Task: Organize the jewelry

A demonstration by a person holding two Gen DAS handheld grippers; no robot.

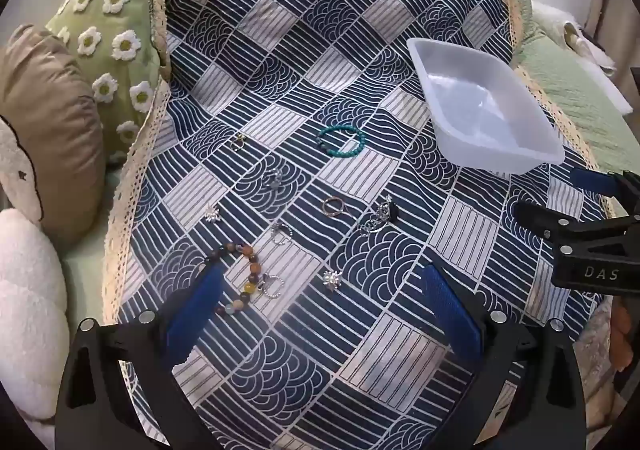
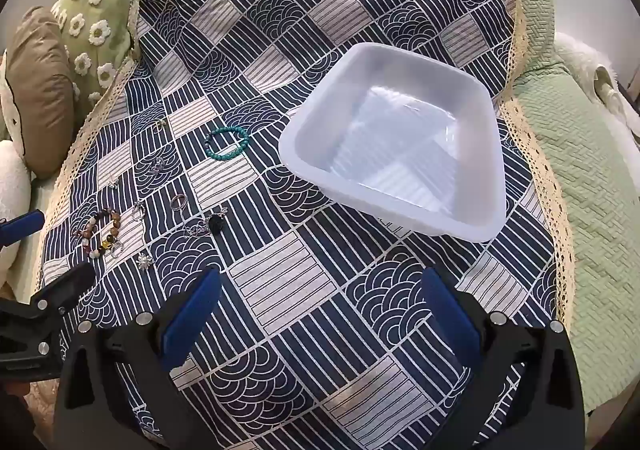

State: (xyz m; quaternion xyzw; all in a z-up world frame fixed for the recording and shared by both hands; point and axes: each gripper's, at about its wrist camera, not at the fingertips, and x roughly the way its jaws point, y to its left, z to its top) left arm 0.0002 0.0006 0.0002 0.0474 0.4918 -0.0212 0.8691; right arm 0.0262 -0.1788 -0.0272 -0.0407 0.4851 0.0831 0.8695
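Both grippers hover over the cloth [image 1: 304, 61] with fingers wide apart and nothing between them; the left gripper [image 1: 320, 314] is above the jewelry, the right gripper [image 2: 320, 314] near the empty tray [image 2: 304, 153].

Going left to right, the risks as I judge them: the bead bracelet [image 1: 240, 274] lies by the cloth's left edge, touching a small ring [image 1: 272, 286], so a grab there could drag both. The rings [image 1: 333, 206] and charms mid-cloth are thin and flat, so wide pads may pinch soft cloth instead. The teal bracelet [image 1: 342, 139] could roll. The light tray, towards the right edge, might tip if nudged.

The left pad hides part of the bead bracelet. The small silver pieces are too fine to identify.
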